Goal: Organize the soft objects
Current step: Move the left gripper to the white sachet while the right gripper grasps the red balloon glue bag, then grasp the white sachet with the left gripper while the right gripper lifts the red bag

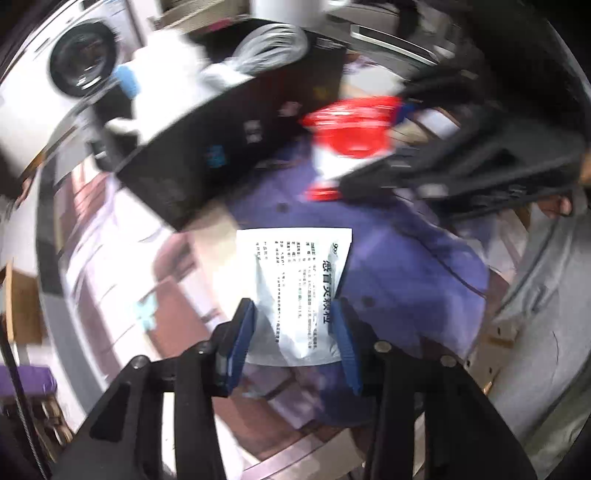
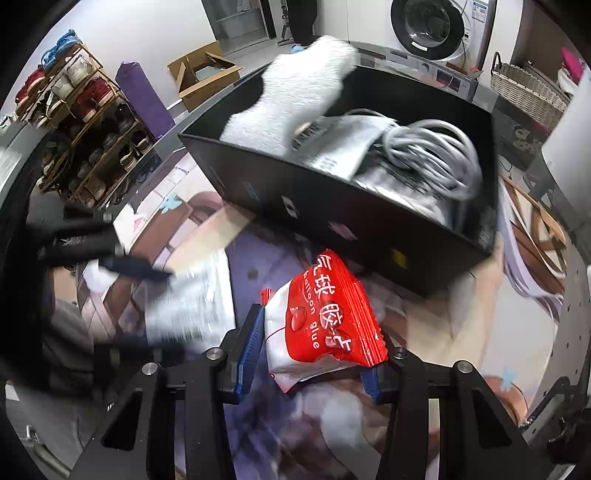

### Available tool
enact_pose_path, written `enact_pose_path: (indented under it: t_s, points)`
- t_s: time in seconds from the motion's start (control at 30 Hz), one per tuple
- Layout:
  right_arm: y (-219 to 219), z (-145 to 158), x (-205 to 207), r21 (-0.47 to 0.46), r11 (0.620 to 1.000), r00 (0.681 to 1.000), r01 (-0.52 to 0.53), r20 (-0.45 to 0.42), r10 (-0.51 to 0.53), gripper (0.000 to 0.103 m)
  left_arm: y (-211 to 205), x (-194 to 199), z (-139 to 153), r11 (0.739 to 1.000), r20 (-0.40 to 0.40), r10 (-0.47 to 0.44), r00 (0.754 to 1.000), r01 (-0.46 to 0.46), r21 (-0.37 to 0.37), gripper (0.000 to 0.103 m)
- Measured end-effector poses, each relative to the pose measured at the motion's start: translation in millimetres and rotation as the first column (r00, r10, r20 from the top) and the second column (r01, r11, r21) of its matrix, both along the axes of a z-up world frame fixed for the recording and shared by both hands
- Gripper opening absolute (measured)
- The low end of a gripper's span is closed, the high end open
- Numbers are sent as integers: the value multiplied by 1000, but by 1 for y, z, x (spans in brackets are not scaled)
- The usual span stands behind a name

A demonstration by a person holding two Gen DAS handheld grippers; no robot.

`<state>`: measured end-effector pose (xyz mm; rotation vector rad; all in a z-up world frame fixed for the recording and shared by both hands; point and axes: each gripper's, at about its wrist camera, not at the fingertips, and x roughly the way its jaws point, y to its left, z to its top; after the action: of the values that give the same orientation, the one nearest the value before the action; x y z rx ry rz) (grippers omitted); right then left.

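White sachet (image 1: pixel 295 291) sits clamped between the jaws of your left gripper (image 1: pixel 293 332), above the printed mat (image 1: pixel 406 266). Your right gripper (image 2: pixel 314 354) has its jaws closed on the red glue packet (image 2: pixel 325 317), just in front of the black box (image 2: pixel 332 206), where a white towel (image 2: pixel 291 99) and grey cable (image 2: pixel 432 158) lie.

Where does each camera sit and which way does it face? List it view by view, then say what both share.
Left wrist: on the left gripper, looking along its blue fingers at the white pouch they hold; the right gripper shows upper right.
Right wrist: on the right gripper, facing the red packet it holds; the left gripper shows at left.
Shared: black box, both packets, washer.
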<state>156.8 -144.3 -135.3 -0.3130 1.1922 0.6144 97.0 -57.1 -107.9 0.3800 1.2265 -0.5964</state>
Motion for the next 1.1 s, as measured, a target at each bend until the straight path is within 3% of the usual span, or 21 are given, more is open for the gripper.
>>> enact_pose_path:
  t_s: [0.2,0.37,0.47,0.67,0.77,0.87,1.0,1.07,1.1]
  points:
    - [-22,-5,-13,3,999,999,-42,4,42,51,30,19,5,990,18,139,990,-139,6,33]
    - [-33,-7,-17,8,999,999,-37,-1,37,72,26,20,11,989,49,142,989,-143,20,33]
    - [-38,-7,-17,4,1000,1000,-8,-19,8,73,17,19,3,991,47,130,990,-131,31,33]
    - [-51,-4,-6,94,993,994,77,-84,-70,73,17,22,-4,989,41,141,989,-142,29,33]
    - [-48,-3,-8,84,994,995,74,-65,-69,73,17,25,-3,989,38,147,988,-148,25,40]
    - [-34,-5,-14,32,999,999,43,-7,-43,73,15,25,-4,988,69,146,987,-149,44,57]
    - [-17,-10,-25,-59,998,999,-6,54,9,78,9,27,-9,989,79,128,989,-133,60,59]
    - [-10,-10,-29,-98,995,997,-24,77,31,77,6,27,-9,989,88,126,988,-133,69,54]
    - [-7,-11,-30,-96,995,997,-26,76,34,75,4,28,-9,989,85,124,989,-130,70,40]
